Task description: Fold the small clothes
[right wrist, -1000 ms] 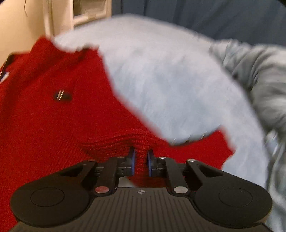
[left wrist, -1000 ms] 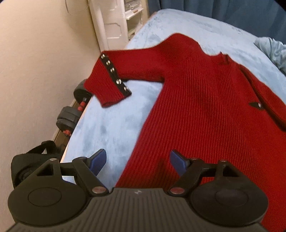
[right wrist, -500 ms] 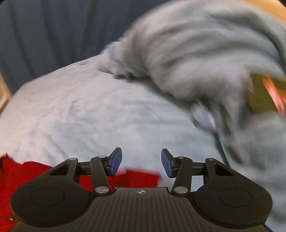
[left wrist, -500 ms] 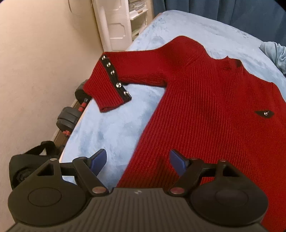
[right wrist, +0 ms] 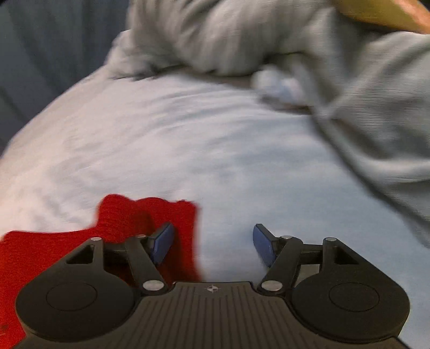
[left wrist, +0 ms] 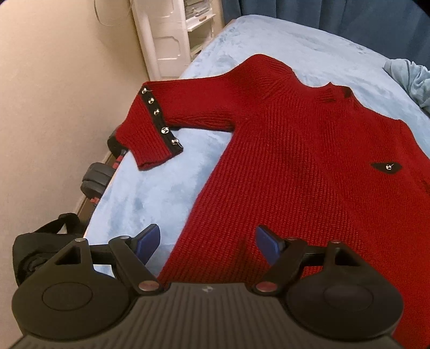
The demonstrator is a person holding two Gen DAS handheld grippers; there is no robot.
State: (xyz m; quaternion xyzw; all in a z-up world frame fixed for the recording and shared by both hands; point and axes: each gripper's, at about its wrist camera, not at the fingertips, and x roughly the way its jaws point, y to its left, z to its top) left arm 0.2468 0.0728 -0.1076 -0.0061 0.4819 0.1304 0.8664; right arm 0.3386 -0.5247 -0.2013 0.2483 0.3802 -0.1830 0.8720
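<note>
Red knit sweater point(left wrist: 309, 166) lies flat and unfolded on the blue bedspread point(left wrist: 166, 193) ahead of the left gripper point(left wrist: 207, 241), jaws spread and empty, its edge under the right gripper point(right wrist: 212, 244), also spread, so folding looks barely begun, sleeve point(left wrist: 172, 118) out.

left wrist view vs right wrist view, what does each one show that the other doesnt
Only the left wrist view shows the sweater's spread body, its buttoned sleeve cuff, the white cabinet, the dumbbells and black bag on the floor beside the bed, and the open left gripper.

Only the right wrist view shows the large rumpled grey bedding, blurred, and the open right gripper over the sweater's edge.

Both show the red knit sweater lying on the light blue bed cover and the dark blue curtain.
</note>
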